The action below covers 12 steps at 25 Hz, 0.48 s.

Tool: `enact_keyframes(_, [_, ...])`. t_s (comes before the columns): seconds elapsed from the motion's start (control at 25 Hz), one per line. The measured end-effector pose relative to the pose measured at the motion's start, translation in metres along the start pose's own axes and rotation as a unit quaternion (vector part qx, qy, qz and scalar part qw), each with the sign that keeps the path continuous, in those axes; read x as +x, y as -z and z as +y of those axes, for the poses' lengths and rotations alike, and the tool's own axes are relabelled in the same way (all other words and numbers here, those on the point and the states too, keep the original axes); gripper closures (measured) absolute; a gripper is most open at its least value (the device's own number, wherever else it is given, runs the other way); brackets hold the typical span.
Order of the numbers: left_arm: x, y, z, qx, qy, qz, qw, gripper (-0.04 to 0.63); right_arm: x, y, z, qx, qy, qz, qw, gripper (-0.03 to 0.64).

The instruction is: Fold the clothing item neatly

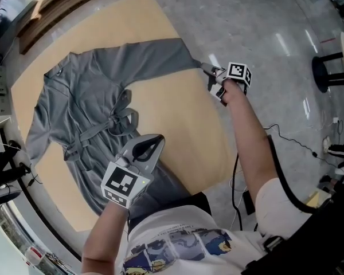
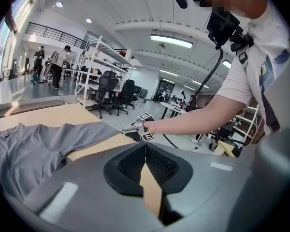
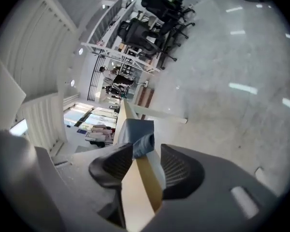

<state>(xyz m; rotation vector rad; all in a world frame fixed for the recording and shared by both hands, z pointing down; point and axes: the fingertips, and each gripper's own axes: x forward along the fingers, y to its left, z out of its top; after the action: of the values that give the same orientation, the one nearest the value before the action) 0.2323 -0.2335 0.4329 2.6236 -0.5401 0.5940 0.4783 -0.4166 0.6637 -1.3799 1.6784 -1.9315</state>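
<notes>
A grey robe-like garment (image 1: 92, 107) lies spread on the tan table (image 1: 178, 125), its belt loose across the middle and one sleeve (image 1: 160, 53) stretched out toward the table's right edge. My right gripper (image 1: 211, 71) is at that sleeve's end. In the right gripper view its jaws (image 3: 147, 161) stand open astride the table edge, with the sleeve cuff (image 3: 139, 133) lying between the pads, against the left one and apart from the right. My left gripper (image 1: 156, 140) hovers over the garment's lower hem near me; its jaws (image 2: 145, 153) are shut with nothing seen between them.
Beyond the table's right edge is polished grey floor with a black stool base (image 1: 327, 73) and cables (image 1: 286, 139). Clutter lines the left side (image 1: 3, 171). Office chairs (image 2: 117, 93) and shelving (image 2: 94, 62) stand in the room behind, with people far off.
</notes>
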Motion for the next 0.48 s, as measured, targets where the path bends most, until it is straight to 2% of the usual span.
enact_keyframes(0.16, [0.005, 0.000, -0.002, -0.003, 0.007, 0.006, 1.0000, 0.588, 0.012, -0.001, -0.014, 0.066, -0.010, 0.011, 0.998, 0.443])
enact_keyframes(0.28, [0.006, 0.003, -0.002, -0.007, 0.007, 0.007, 0.9999, 0.588, 0.022, -0.008, -0.030, 0.081, -0.016, 0.025, 0.996, 0.442])
enact_keyframes(0.48, [0.003, 0.010, -0.001, -0.006, 0.004, 0.010, 0.9999, 0.588, 0.025, -0.007, -0.021, 0.095, -0.062, 0.046, 0.992, 0.443])
